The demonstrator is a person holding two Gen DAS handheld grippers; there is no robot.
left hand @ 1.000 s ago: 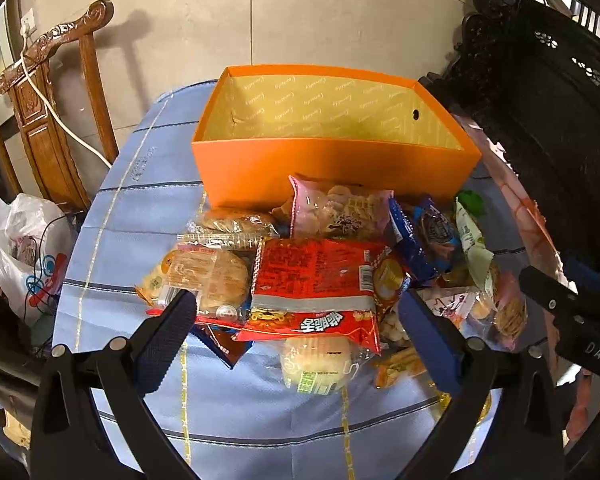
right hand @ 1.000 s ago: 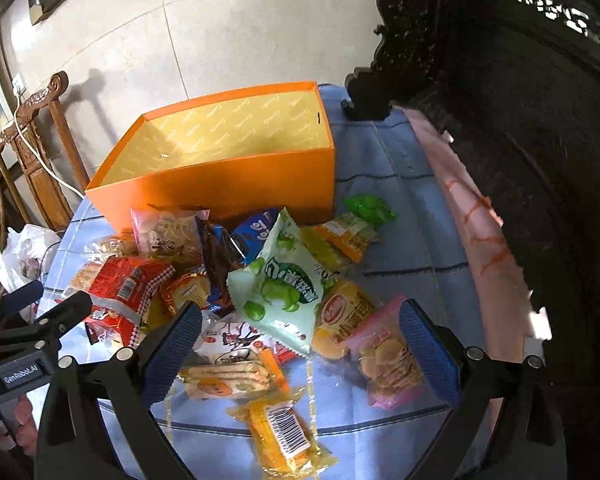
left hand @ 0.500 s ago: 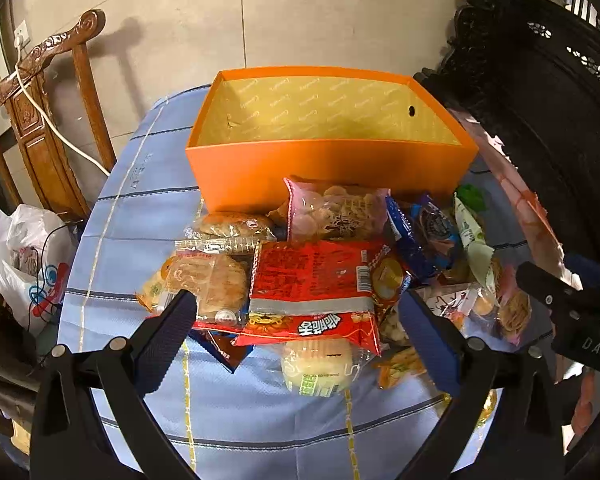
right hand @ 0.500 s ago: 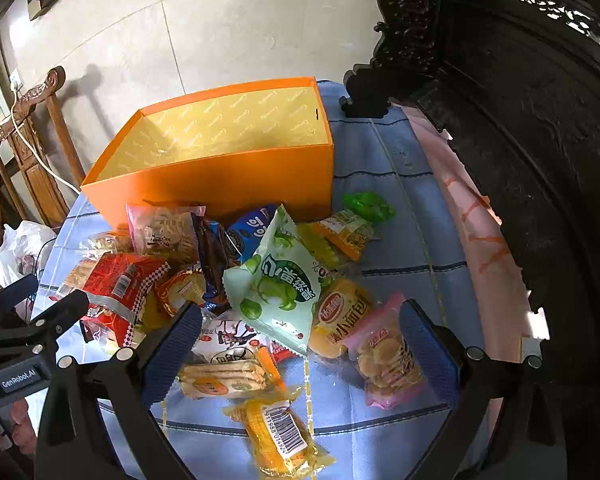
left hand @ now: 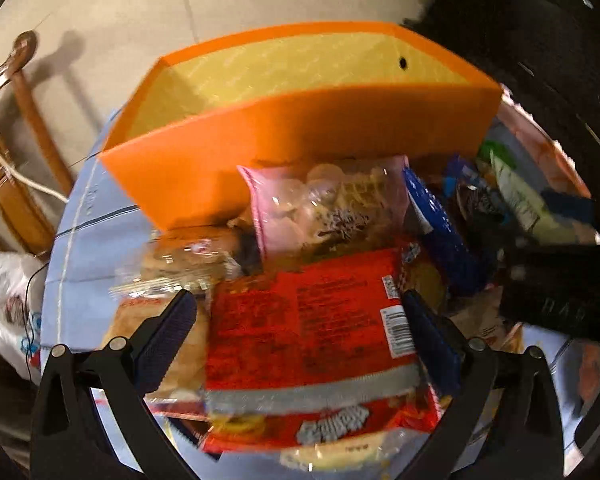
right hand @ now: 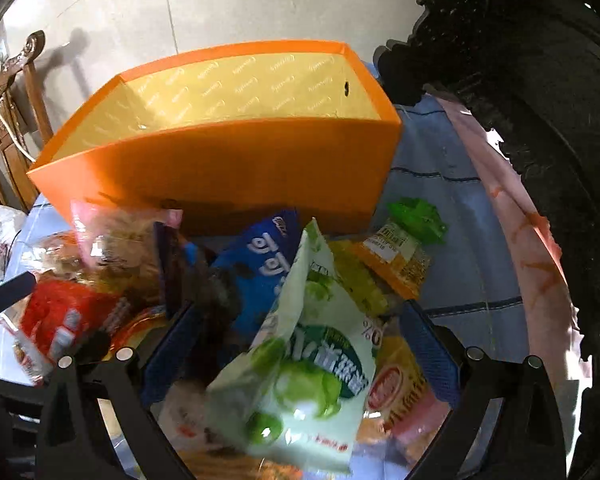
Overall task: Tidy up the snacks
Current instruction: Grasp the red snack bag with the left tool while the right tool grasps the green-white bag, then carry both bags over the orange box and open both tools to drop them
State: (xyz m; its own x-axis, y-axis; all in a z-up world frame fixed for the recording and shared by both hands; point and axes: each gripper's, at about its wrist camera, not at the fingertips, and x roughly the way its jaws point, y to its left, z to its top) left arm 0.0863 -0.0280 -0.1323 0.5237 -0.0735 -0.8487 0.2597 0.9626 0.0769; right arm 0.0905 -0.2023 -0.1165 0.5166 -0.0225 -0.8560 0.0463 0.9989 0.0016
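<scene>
A heap of snack packets lies on a blue cloth in front of an open, empty orange box point(left hand: 300, 128), also in the right wrist view point(right hand: 228, 168). My left gripper point(left hand: 300, 344) is open, its jaws either side of a red packet point(left hand: 308, 332) just below it. A pink packet point(left hand: 332, 204) leans on the box. My right gripper point(right hand: 296, 356) is open, its jaws either side of a pale green packet point(right hand: 308, 360) that stands up from the heap. A blue packet point(right hand: 264, 264) lies behind it. The left gripper shows at the left edge point(right hand: 8, 292).
A carved wooden chair point(left hand: 16, 92) with a white cable and a white plastic bag point(left hand: 8, 304) stand at the left. Dark carved furniture point(right hand: 520, 80) rises at the right. A green wrapped sweet point(right hand: 418, 220) and an orange packet point(right hand: 396, 256) lie beside the box's right corner.
Both grippers have moved forward and down onto the heap: the left over the red packet, the right over the green packet. Both stay open. The packets have not moved.
</scene>
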